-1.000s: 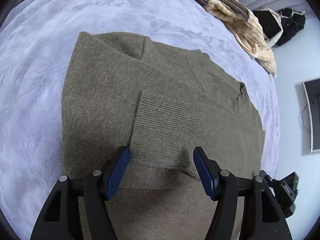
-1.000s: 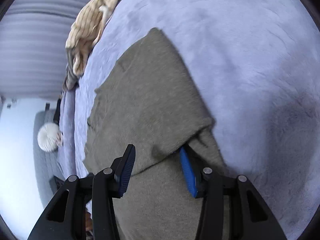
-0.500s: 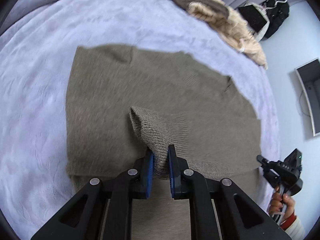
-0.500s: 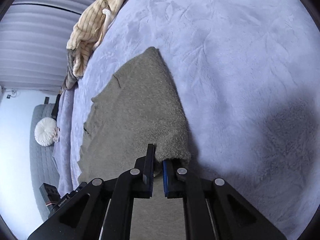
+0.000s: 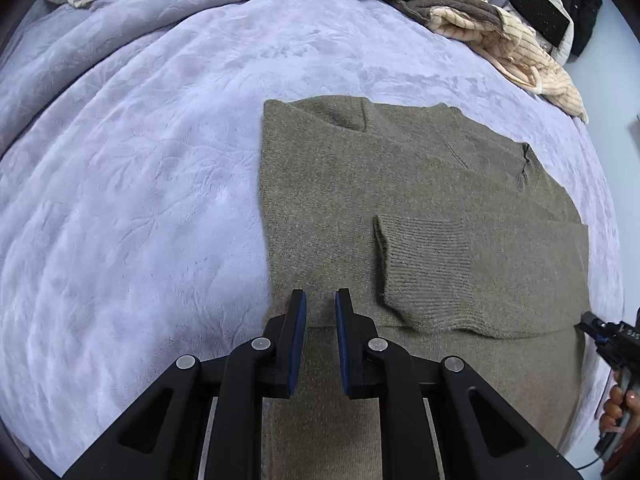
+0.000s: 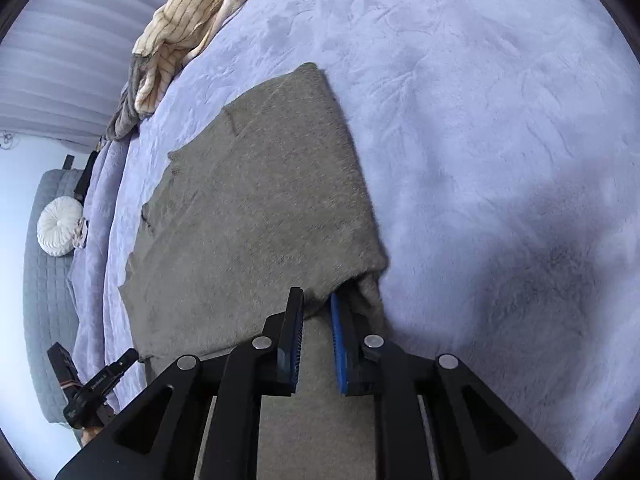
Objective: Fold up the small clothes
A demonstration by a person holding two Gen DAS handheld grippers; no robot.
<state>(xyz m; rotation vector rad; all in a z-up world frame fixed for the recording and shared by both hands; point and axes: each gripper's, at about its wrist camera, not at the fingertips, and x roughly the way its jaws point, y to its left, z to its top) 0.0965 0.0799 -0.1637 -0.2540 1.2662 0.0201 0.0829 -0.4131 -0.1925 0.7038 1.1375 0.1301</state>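
- We are folding a brown sweater (image 5: 400, 184). It lies flat on the purple bed (image 5: 140, 160), and we use it as our marker for where things are.
- The sweater's sides look tucked in already. From the left claw's camera its left edge runs straight, and the shape is close to a neat block.
- One sleeve is laid across the front of the sweater. Its ribbed cuff (image 5: 432, 264) rests on top, near the sweater's middle and a bit toward the right edge.
- The cuff is a little bumpy and lifted on its left side, so we think it may need a pat to lie flat.
- The left claw (image 5: 318, 300) hangs over the sweater's near part, just left of the cuff. Its jaws are clenched nearly together with only a thin gap, and we see no cloth pinched in it.
- The right claw (image 6: 316, 304) is at the sweater's right near corner. Its jaws are opening. The folded edge of the sweater sits between them, and it looks let go, not squeezed.
- So we think the sleeve step is done or nearly done.
- More of the sweater runs on toward us, under both claws. We think that part must be folded over next to make a small bundle.
- Past the far edge of the sweater lies a pile of other clothes (image 5: 500, 32), cream and grey. It looks unfolded, so there may be more to do after this one.
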